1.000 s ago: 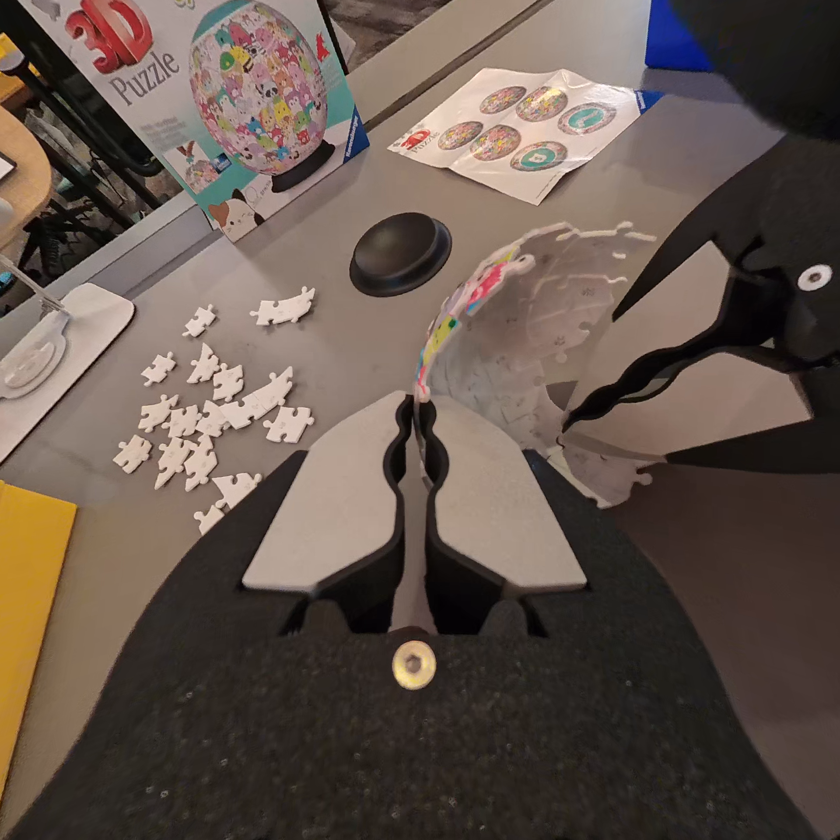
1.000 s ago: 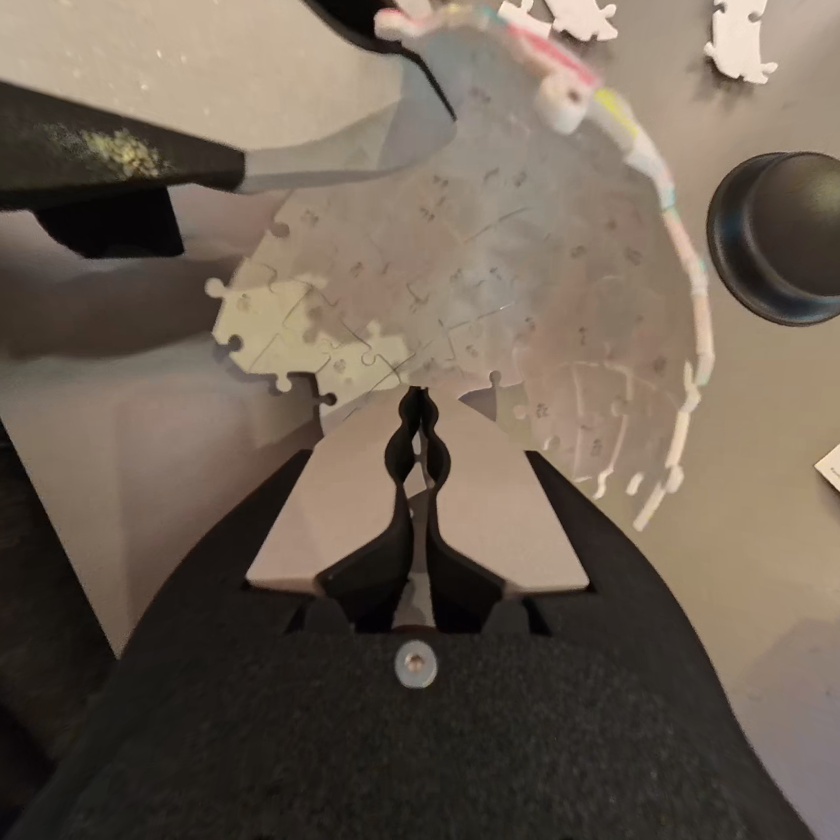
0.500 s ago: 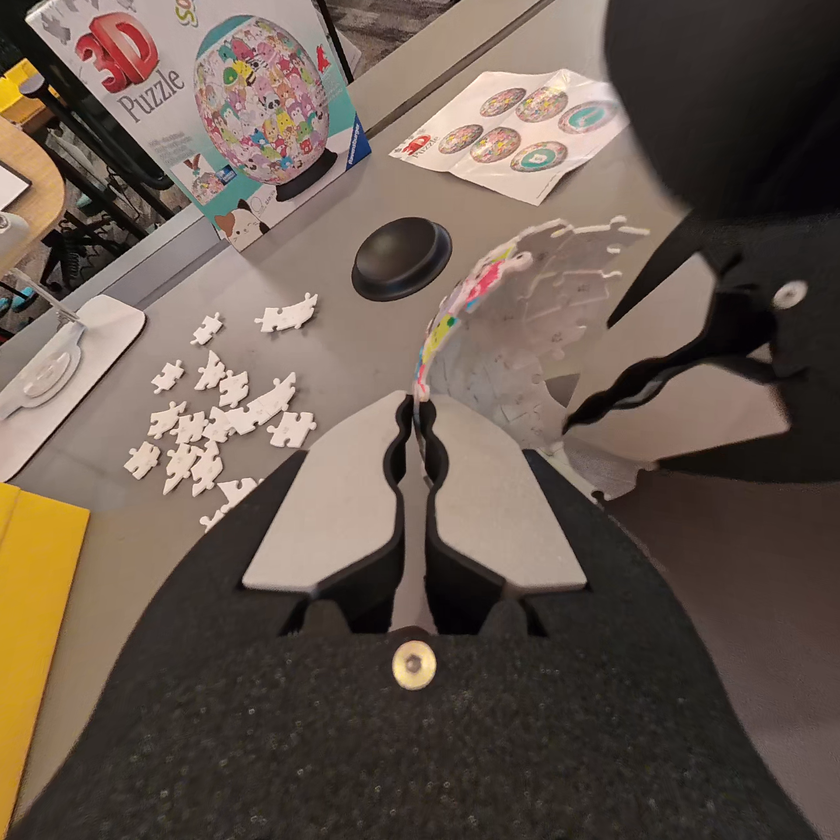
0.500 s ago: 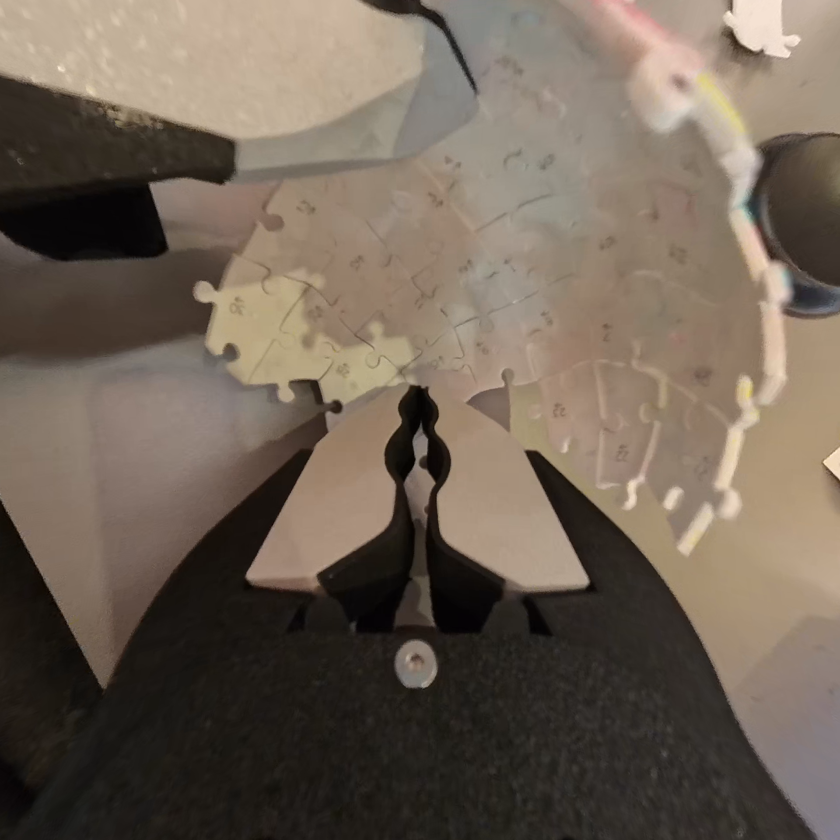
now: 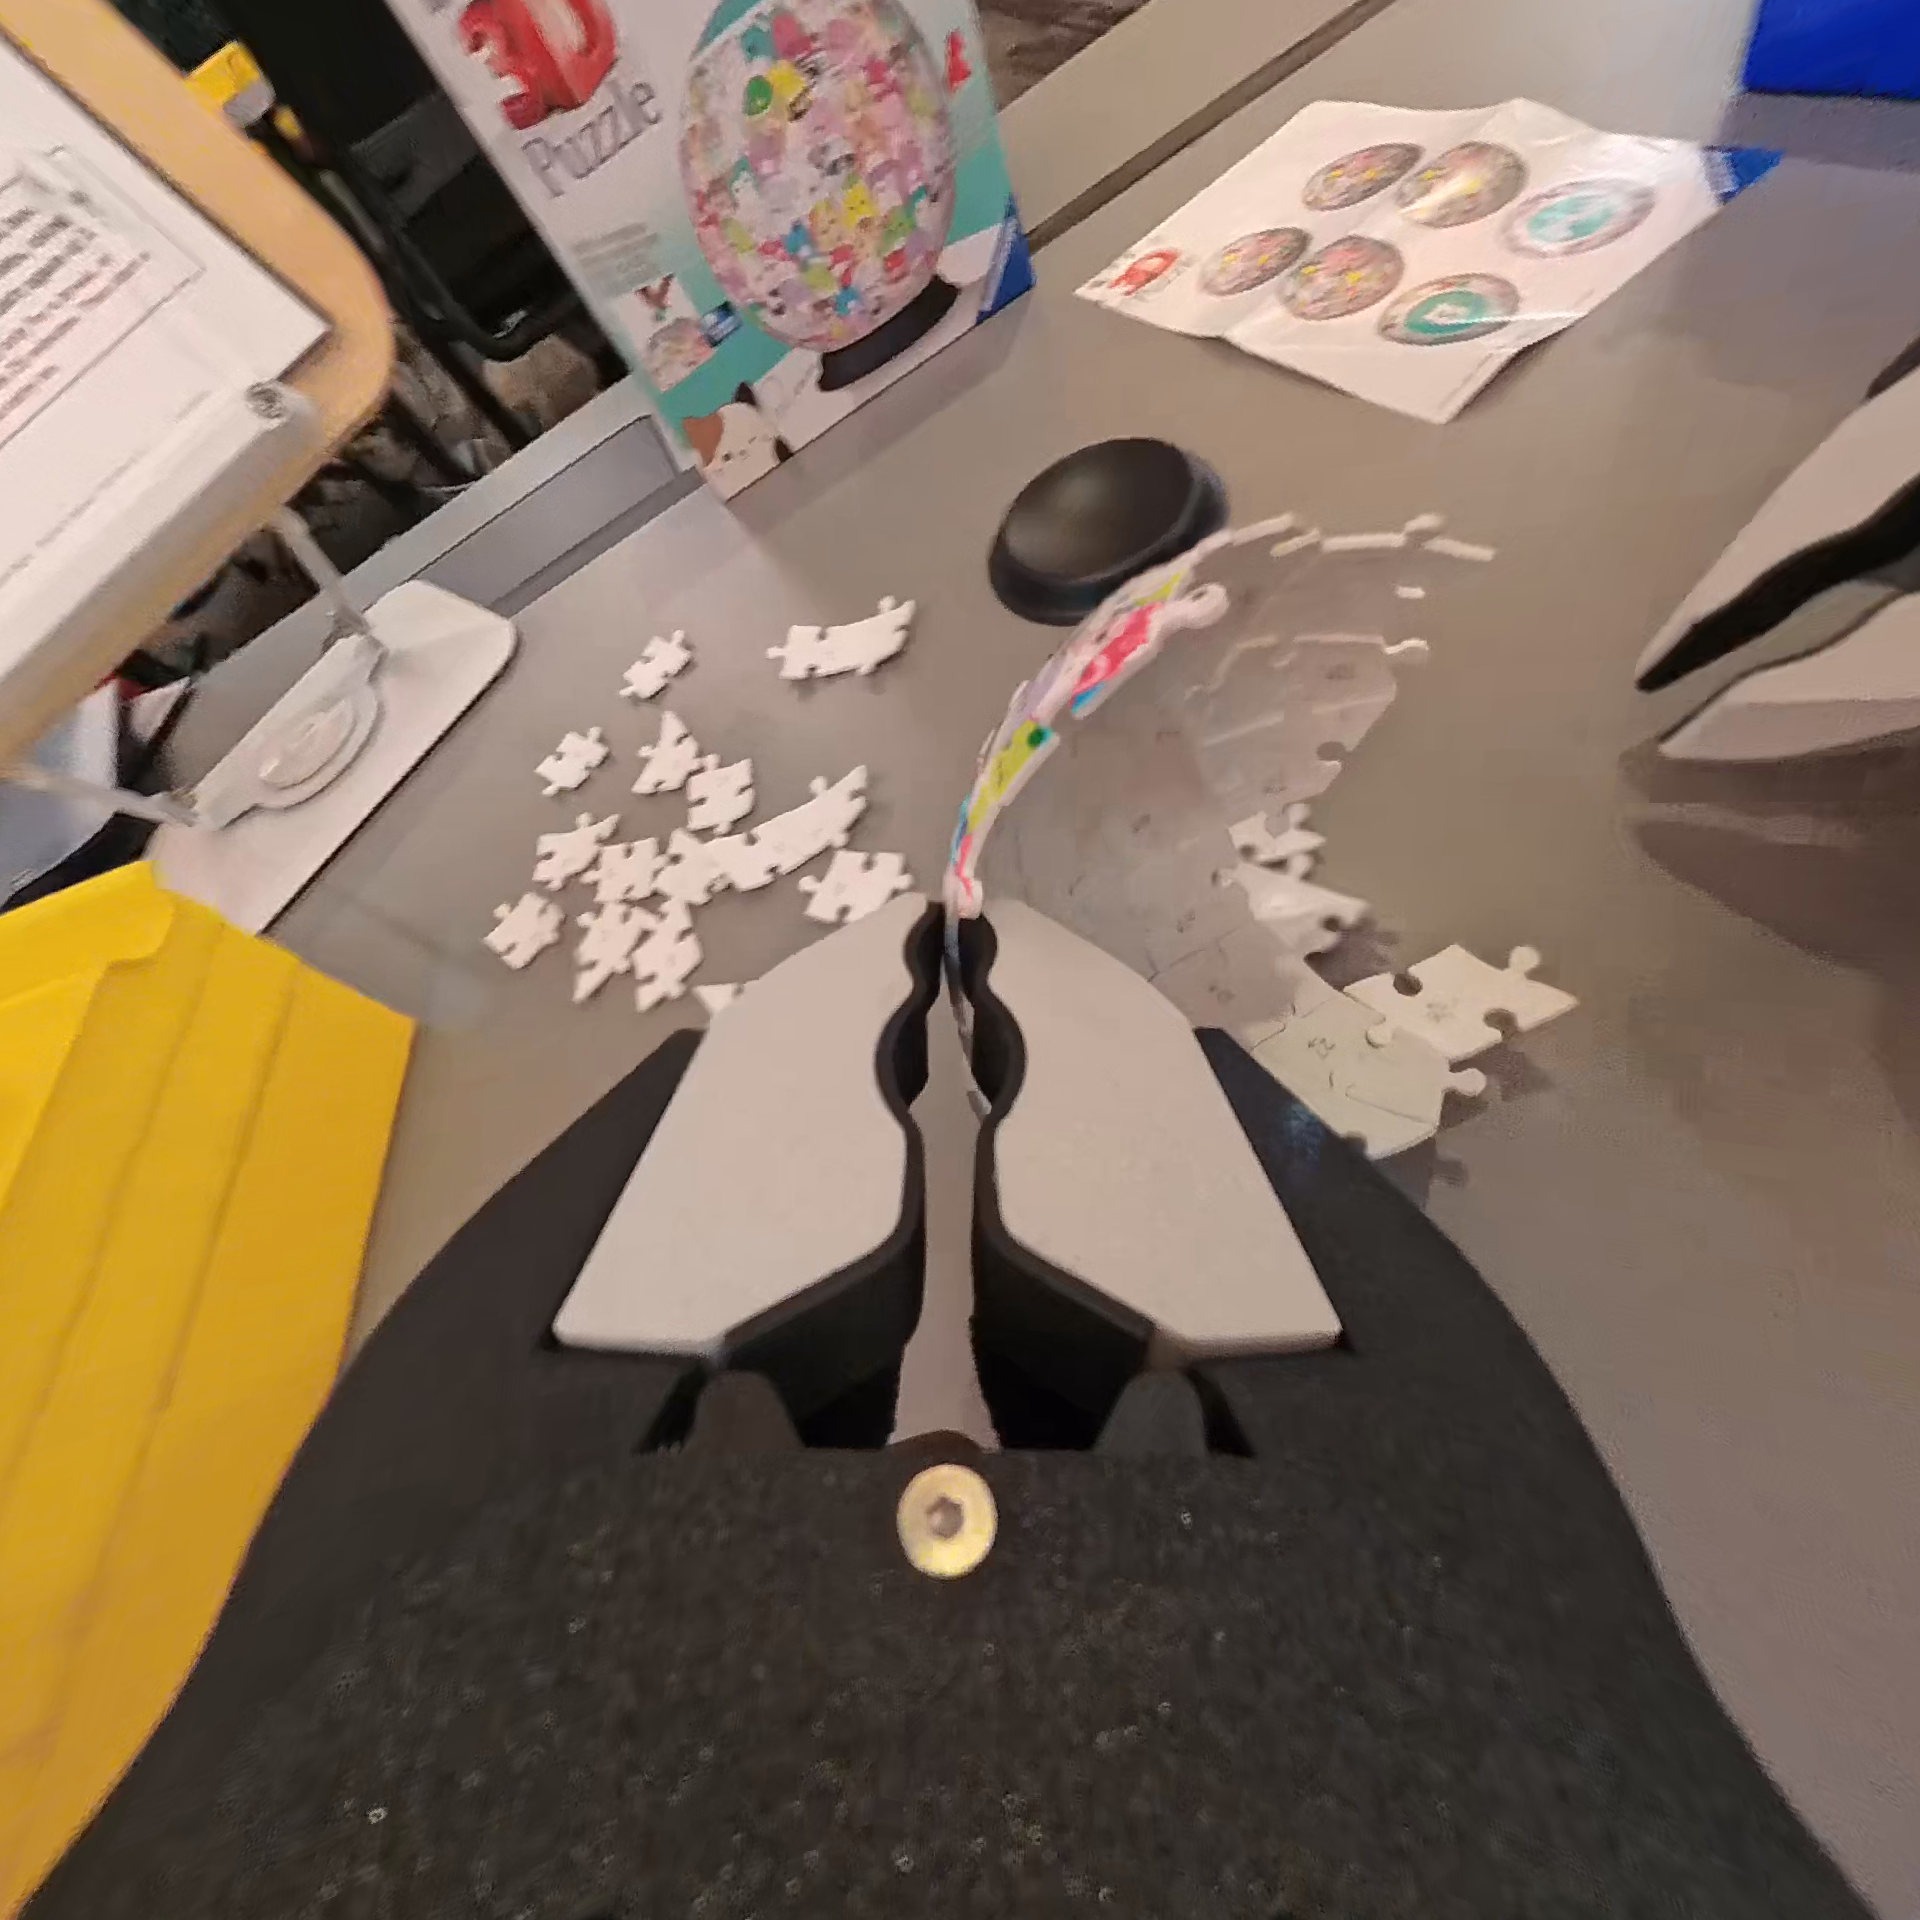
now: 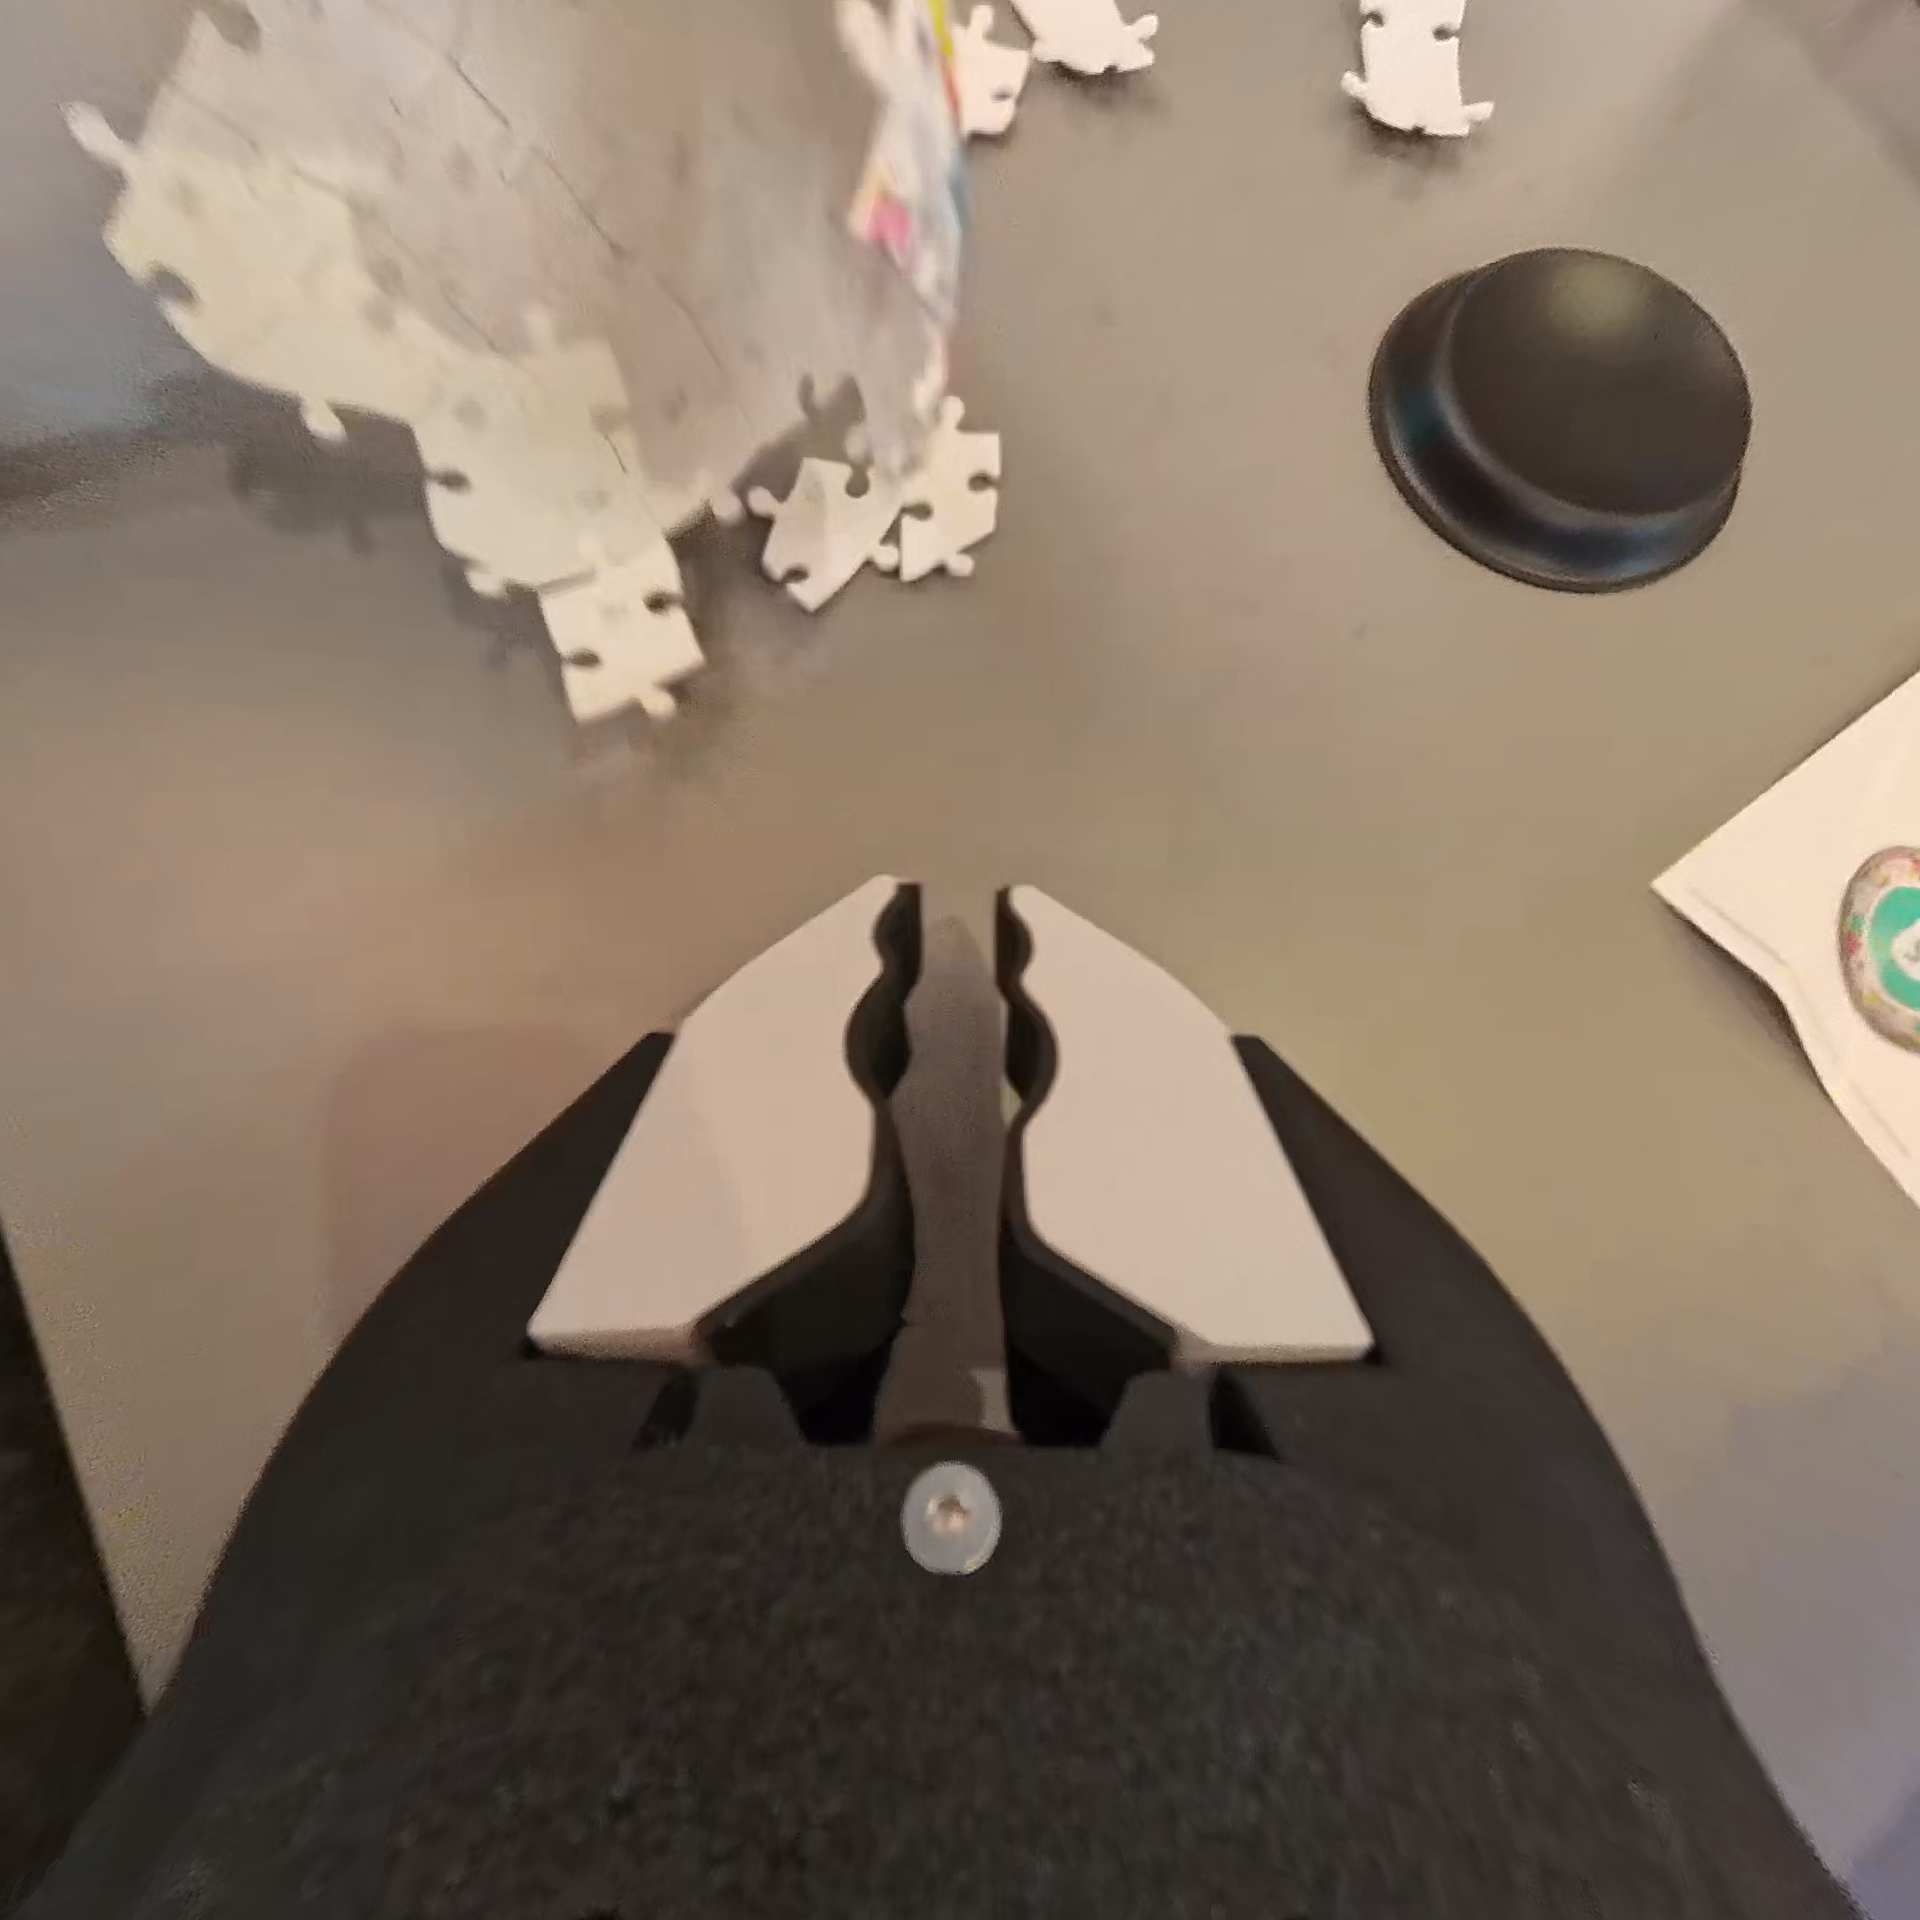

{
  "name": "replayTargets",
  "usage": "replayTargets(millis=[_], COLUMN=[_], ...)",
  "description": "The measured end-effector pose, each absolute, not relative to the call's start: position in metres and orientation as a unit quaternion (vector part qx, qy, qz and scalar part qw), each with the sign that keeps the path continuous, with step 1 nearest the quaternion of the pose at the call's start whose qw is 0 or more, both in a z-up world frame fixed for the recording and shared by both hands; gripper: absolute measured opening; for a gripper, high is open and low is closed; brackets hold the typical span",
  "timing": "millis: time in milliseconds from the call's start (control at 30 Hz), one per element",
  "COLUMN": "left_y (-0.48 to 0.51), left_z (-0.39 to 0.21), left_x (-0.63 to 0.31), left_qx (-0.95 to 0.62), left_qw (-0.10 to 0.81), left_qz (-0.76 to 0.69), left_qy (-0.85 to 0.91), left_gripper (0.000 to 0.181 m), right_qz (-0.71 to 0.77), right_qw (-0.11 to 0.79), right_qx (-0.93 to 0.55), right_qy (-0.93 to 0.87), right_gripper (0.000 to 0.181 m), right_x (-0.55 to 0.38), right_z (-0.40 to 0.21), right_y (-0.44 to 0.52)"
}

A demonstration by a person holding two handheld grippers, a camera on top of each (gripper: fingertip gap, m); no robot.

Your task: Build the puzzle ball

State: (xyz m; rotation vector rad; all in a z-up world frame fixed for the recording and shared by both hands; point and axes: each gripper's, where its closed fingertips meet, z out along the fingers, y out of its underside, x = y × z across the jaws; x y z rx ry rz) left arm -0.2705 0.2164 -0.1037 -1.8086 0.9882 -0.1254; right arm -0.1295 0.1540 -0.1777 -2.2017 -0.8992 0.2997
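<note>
The left tool (image 5: 954, 925) is clamped on the lower edge of the partly built puzzle shell (image 5: 1236, 748), a curved section that rises from its tips with the white underside showing and the coloured face along its left rim; the shell's low edge lies at or just above the grey worktop (image 5: 1662, 1195). The right tool (image 6: 958, 894) hangs over bare worktop well apart from the shell, its fingers slightly parted with nothing between them. Farther out lie scattered loose pieces (image 5: 675, 862), a black round stand (image 5: 1107, 525), the puzzle box (image 5: 790, 208) and an instruction sheet (image 5: 1403, 239).
</note>
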Motion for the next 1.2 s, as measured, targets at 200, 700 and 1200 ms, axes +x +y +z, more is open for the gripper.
replayTargets(millis=[200, 700, 1200], left_y=[0.234, 0.238, 0.241], left_z=[-0.097, -0.109, -0.116], left_x=[-0.314, -0.335, -0.343], left_qx=[-0.775, -0.798, -0.802], left_qw=[0.515, 0.489, 0.468], left_qz=[-0.034, -0.054, -0.072], left_qy=[0.366, 0.348, 0.363], left_gripper=[0.002, 0.002, 0.002], right_qz=[0.164, 0.099, 0.151], right_qw=[0.366, 0.338, 0.298], right_qx=[-0.833, -0.805, -0.780], right_qy=[-0.382, -0.478, -0.530], right_gripper=[0.023, 0.016, 0.013], right_x=[-0.159, -0.198, -0.215], right_z=[-0.178, -0.185, -0.194], right_y=[0.177, 0.200, 0.183])
